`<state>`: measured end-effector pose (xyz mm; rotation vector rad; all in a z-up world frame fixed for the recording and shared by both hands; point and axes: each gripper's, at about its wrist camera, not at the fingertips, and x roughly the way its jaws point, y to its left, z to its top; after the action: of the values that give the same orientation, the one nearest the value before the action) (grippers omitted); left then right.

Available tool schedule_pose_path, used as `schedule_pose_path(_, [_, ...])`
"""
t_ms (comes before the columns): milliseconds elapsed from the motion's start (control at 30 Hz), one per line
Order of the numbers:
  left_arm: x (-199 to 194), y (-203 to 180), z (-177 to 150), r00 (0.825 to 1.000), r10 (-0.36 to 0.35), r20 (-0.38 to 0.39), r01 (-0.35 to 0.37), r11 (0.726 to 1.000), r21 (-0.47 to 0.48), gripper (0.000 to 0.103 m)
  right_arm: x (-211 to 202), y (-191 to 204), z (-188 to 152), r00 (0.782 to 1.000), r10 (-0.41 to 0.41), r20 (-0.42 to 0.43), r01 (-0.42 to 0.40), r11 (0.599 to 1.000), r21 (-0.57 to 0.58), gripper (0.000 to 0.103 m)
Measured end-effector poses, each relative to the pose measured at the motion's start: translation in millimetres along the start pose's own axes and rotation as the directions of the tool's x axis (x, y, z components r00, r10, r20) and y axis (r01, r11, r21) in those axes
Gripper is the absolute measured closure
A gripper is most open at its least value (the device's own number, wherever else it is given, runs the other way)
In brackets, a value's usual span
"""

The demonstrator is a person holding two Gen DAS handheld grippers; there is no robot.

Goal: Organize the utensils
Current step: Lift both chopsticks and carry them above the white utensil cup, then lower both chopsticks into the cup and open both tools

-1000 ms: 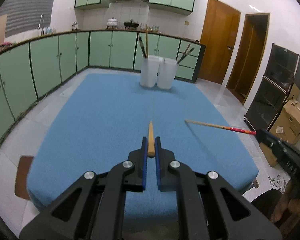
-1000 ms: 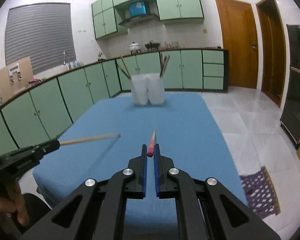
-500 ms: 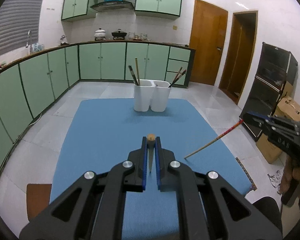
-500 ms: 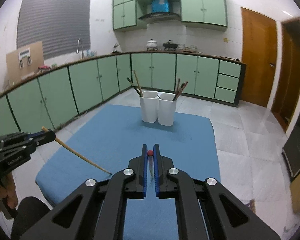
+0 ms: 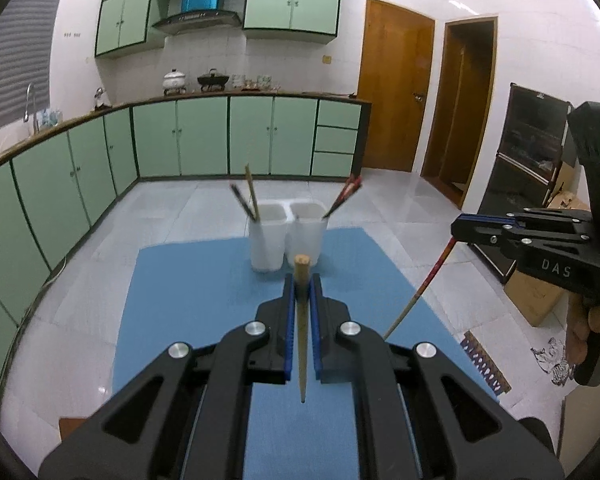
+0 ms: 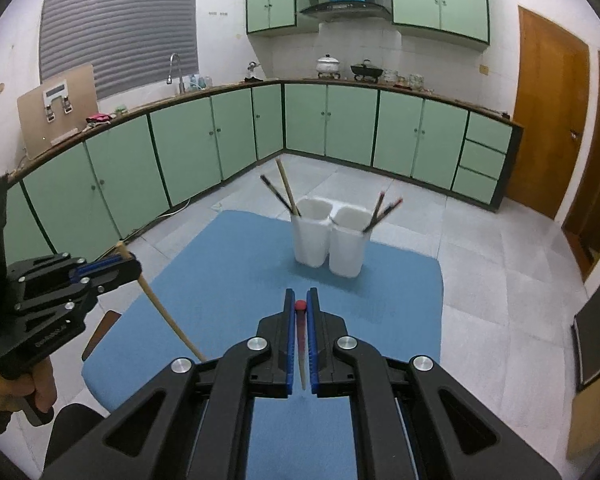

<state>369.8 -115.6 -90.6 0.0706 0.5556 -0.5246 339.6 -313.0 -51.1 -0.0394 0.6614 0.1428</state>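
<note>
My left gripper point(image 5: 301, 280) is shut on a plain wooden chopstick point(image 5: 301, 320) that hangs tip down above the blue table point(image 5: 188, 300). My right gripper point(image 6: 300, 300) is shut on a red-topped chopstick point(image 6: 301, 336), also tip down. Two joined white holders point(image 5: 286, 240) stand at the table's far end, each with chopsticks in it. In the right wrist view the holders point(image 6: 330, 242) are ahead, and my left gripper point(image 6: 112, 268) with its wooden chopstick point(image 6: 168, 316) is at the left. In the left wrist view my right gripper point(image 5: 460, 230) holds its red-topped chopstick point(image 5: 424, 284) at the right.
Green kitchen cabinets point(image 5: 204, 140) run along the back and left walls. Wooden doors point(image 5: 396, 84) and a dark glass cabinet point(image 5: 536, 152) stand at the right. A cardboard box point(image 5: 540, 296) sits on the floor at the right. A brown stool point(image 6: 100, 332) is by the table's left edge.
Both grippers have risen and tipped their chopsticks from pointing forward to hanging tip down. The holders now look nearer the middle of both views.
</note>
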Motion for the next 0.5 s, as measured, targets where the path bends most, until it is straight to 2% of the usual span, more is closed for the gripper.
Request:
schedule_pose_path(267, [16, 3, 65, 0.995, 0.005, 0.101, -0.005, 1.0, 0.0, 0.097, 4, -18, 72, 0.998, -0.014, 0.056, 0.013, 1.0, 0.029, 0.098])
schedule_pose_path(500, [35, -1, 125, 0.974, 0.037, 0.224, -0.036, 0.999, -0.008, 0.097, 21, -33, 133, 0.992, -0.041, 0.117, 0.036, 0.998, 0.045, 0.098])
